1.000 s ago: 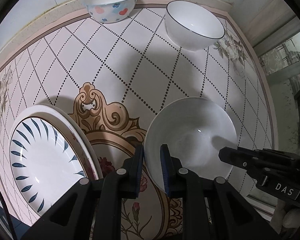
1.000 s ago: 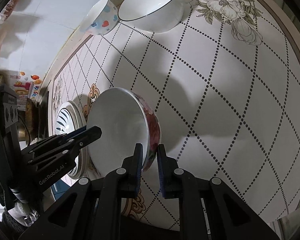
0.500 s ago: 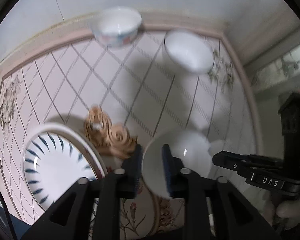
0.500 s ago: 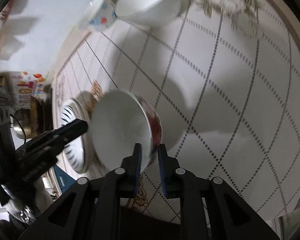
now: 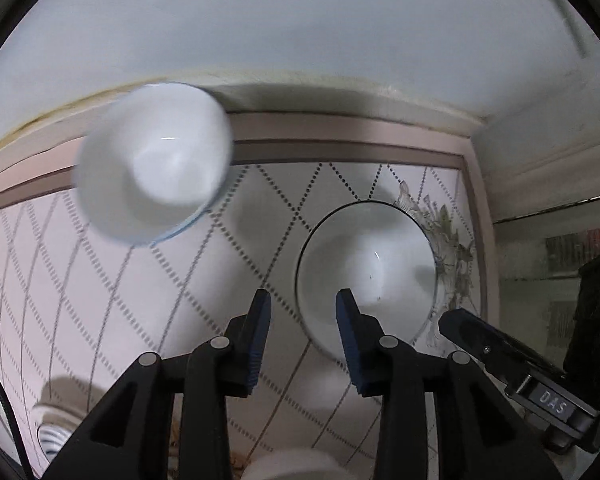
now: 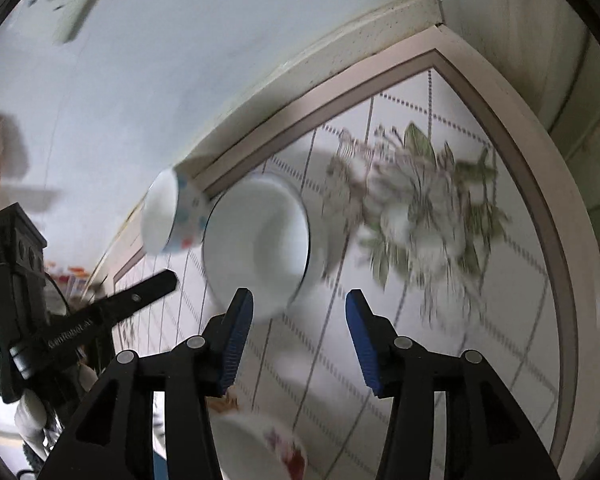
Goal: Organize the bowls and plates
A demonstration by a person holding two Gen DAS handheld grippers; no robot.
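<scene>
Two grippers, left gripper (image 5: 303, 312) and right gripper (image 6: 299, 312), both wide and empty. White bowl (image 5: 366, 270) ahead: rigid, glazed, slippery, breakable; best gripped across its rim.

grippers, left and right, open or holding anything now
left gripper: open, holding nothing.
right gripper: open, holding nothing.

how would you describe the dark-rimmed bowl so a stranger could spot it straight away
Find the tiled counter's back right corner with its painted flower. The white bowl beside that flower is the one. A thin dark rim line and plain sides set it apart from the dotted bowl next to it.
</scene>
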